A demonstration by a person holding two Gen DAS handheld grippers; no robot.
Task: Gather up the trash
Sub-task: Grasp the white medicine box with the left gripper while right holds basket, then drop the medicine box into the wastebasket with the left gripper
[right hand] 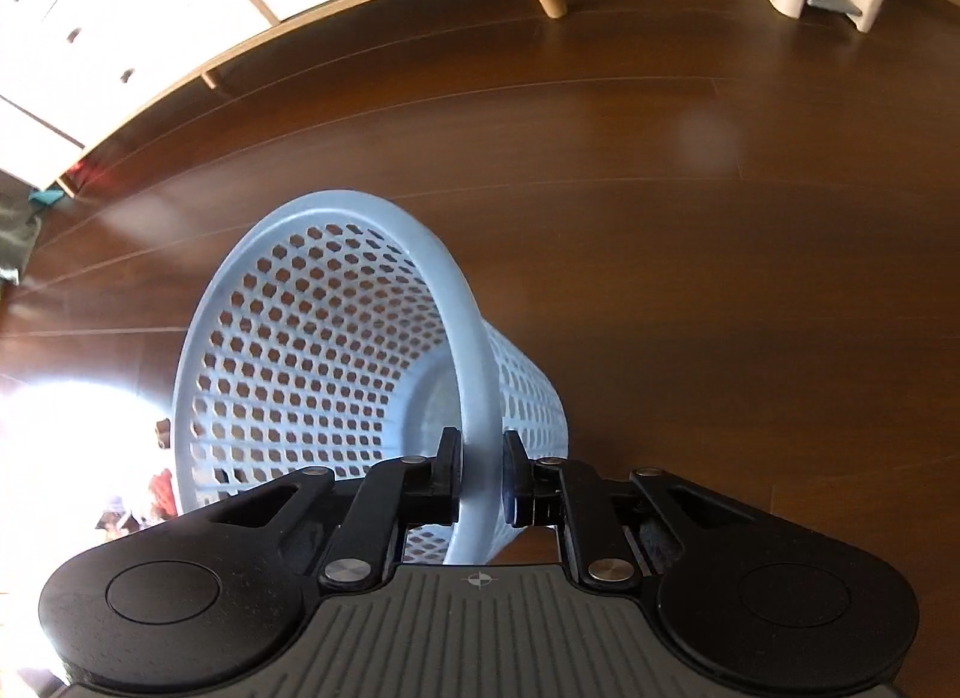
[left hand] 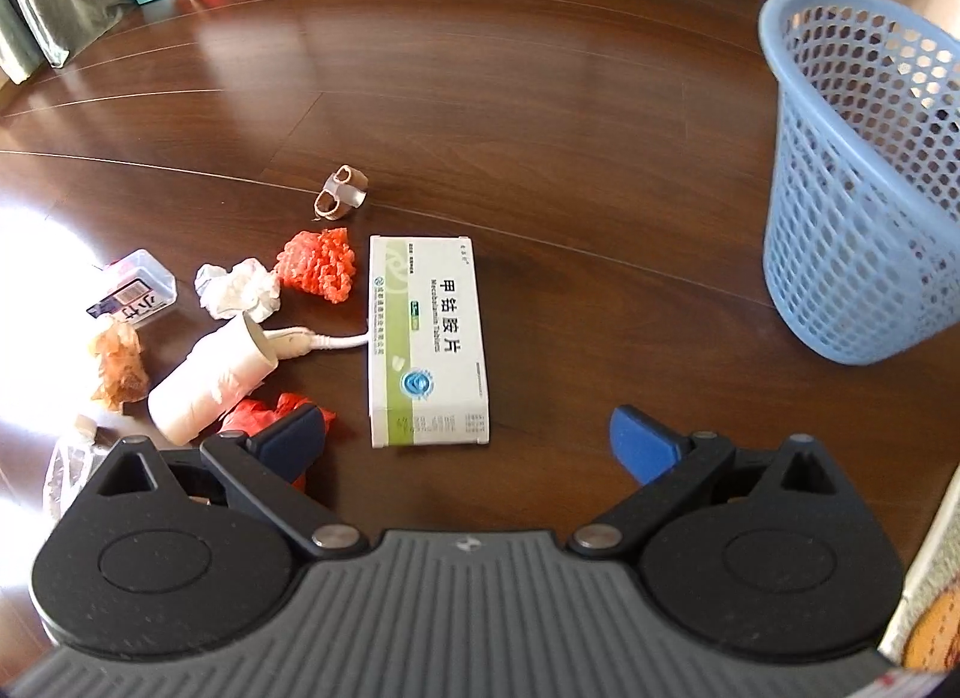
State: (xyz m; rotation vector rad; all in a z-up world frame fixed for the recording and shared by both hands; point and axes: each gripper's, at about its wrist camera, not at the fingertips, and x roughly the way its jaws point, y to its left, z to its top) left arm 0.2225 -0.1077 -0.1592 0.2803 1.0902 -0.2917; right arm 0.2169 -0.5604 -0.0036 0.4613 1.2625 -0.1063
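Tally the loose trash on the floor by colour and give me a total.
Red or orange: 2, orange mesh wad, red plastic scrap
White or cream: 4, crumpled tissue, cardboard tube, medicine box, white cable
Brown: 2, brown wrapper, taped cardboard rings
Clear: 2, clear plastic box, clear bottle
Total: 10

Pale blue perforated basket (left hand: 864, 206), dark brown floor (left hand: 540, 98)

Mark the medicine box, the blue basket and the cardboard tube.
medicine box (left hand: 427, 341): left wrist view, middle of its printed top face.
blue basket (left hand: 852, 206): left wrist view, perforated side wall.
cardboard tube (left hand: 207, 383): left wrist view, middle of its curved side.
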